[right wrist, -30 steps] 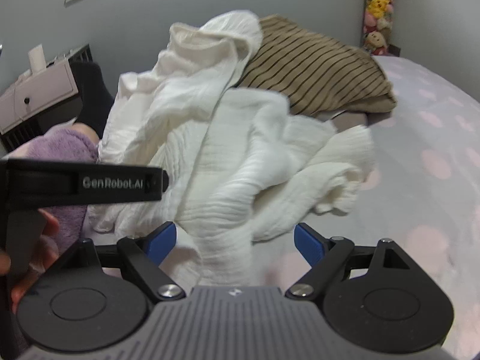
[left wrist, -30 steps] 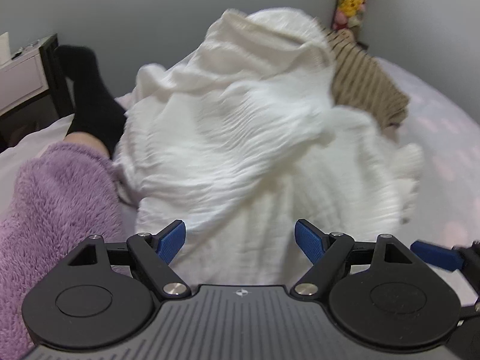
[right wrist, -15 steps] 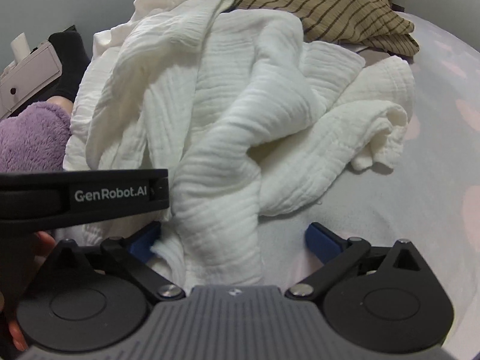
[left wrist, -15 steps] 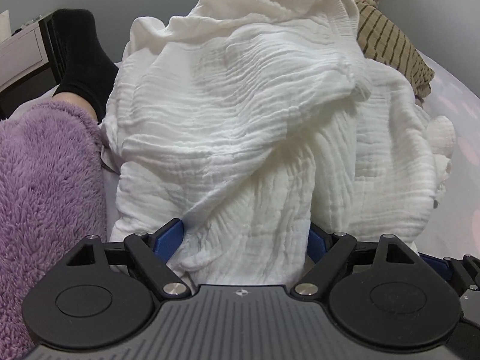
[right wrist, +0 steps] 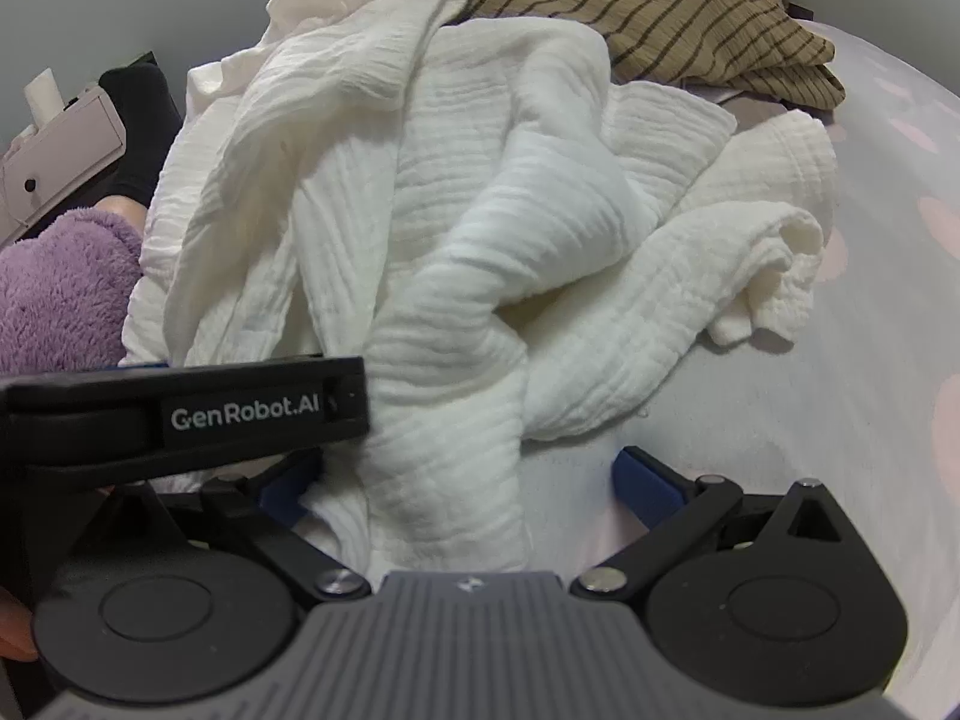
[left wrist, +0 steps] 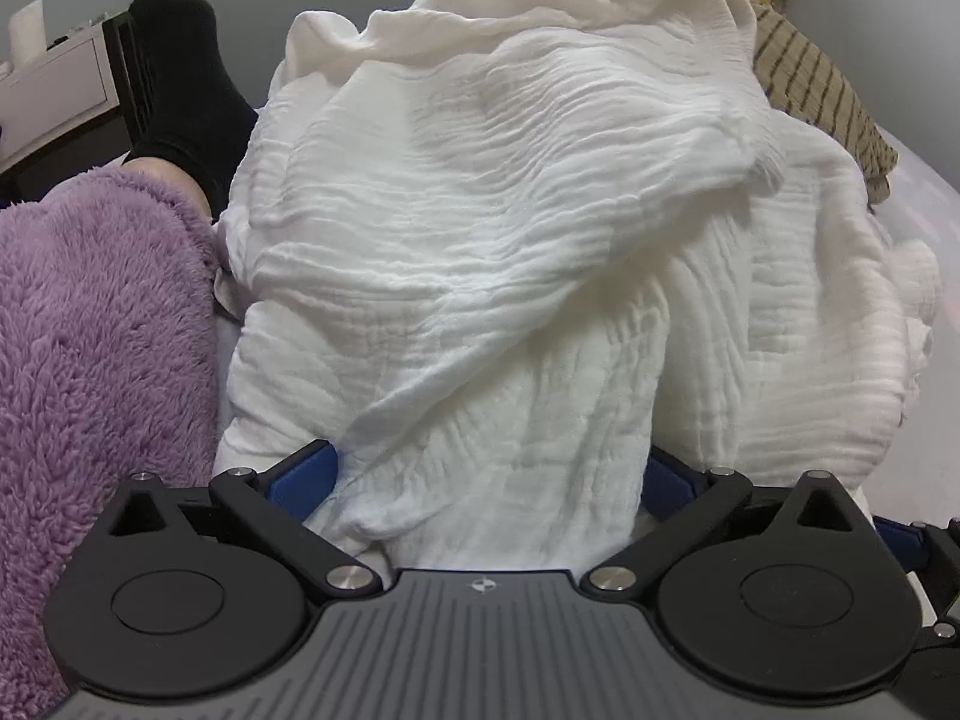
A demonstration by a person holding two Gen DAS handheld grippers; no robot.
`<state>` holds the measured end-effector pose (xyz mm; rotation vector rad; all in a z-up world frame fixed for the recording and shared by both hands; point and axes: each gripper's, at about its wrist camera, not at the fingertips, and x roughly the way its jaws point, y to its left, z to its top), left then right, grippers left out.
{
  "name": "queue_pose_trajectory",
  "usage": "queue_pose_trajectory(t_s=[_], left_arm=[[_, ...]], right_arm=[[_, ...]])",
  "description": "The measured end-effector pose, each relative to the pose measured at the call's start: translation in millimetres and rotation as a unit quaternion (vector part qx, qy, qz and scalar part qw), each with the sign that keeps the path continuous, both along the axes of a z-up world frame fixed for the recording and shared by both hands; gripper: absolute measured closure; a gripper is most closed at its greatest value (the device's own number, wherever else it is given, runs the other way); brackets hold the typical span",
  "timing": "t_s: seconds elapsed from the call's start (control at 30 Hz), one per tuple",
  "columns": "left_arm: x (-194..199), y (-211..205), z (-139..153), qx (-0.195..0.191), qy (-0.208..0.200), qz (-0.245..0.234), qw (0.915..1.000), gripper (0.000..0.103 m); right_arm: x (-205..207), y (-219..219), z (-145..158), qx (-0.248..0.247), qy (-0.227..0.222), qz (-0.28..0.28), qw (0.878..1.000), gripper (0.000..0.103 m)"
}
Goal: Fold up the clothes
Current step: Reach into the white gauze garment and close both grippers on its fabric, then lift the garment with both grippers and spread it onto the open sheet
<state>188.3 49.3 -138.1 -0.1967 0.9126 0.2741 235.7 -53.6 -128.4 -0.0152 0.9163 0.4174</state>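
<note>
Honestly, the white crinkled garment buries the left gripper's fingertips; its jaws stand apart around a fold. Lower centre, another fold lies between the right gripper's wide-spread jaws.

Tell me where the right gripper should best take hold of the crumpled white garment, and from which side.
Probably the thick fold of the white garment already lying between the open fingers of the right gripper. Come from above and the near side, as it points now: this ridge stands proud of the bedsheet, while the rest is a tangled heap with no clear hem.
</note>
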Motion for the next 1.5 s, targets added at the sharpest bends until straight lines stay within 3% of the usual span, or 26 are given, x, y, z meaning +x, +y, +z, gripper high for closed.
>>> queue_pose_trajectory(t_s=[0.23,0.33,0.43,0.5,0.6,0.7,0.83,1.07,1.33,1.5], left_arm=[[0.5,3.9,2.7,0.005,-0.002,0.000,1.0000,0.000],[-3.0,-3.4,2.2,0.007,-0.007,-0.006,0.9999,0.005],[-4.5,2.1,6.6,0.017,-0.013,-0.018,0.9996,0.016],[-5.6,1.6,10.1,0.019,-0.020,-0.023,0.9993,0.027],[-7.2,3.3,14.3,0.006,-0.029,-0.024,0.9993,0.039],[-11.2,7.9,20.3,-0.011,-0.042,-0.026,0.9987,0.053],[-16.3,8.4,27.8,-0.009,-0.056,-0.046,0.9974,0.075],[-33.5,-13.1,48.6,0.022,-0.086,-0.104,0.9906,0.094],[-65.5,-44.2,76.7,-0.007,-0.110,-0.185,0.9765,0.097],[-94.9,-84.6,83.9,-0.033,-0.096,-0.280,0.9547,0.097]], right_arm=[[3.2,3.4,0.4,-0.009,0.011,0.004,1.000,0.000],[4.3,6.8,5.2,-0.017,0.013,0.003,1.000,0.001],[-6.2,9.6,10.7,-0.014,-0.016,0.010,1.000,0.020],[-14.4,12.7,15.2,-0.008,-0.030,0.022,0.999,0.045],[-23.9,15.0,23.0,-0.003,-0.045,0.019,0.999,0.068],[-24.3,5.6,27.6,0.012,-0.049,0.002,0.999,0.076],[-36.7,-3.0,38.9,0.024,-0.057,-0.014,0.998,0.079],[-56.5,-29.1,68.5,0.020,-0.075,-0.032,0.996,0.080],[-93.0,-73.1,98.3,-0.003,-0.104,-0.091,0.990,0.081],[-129.7,-119.4,105.0,-0.030,-0.100,-0.156,0.982,0.081]])
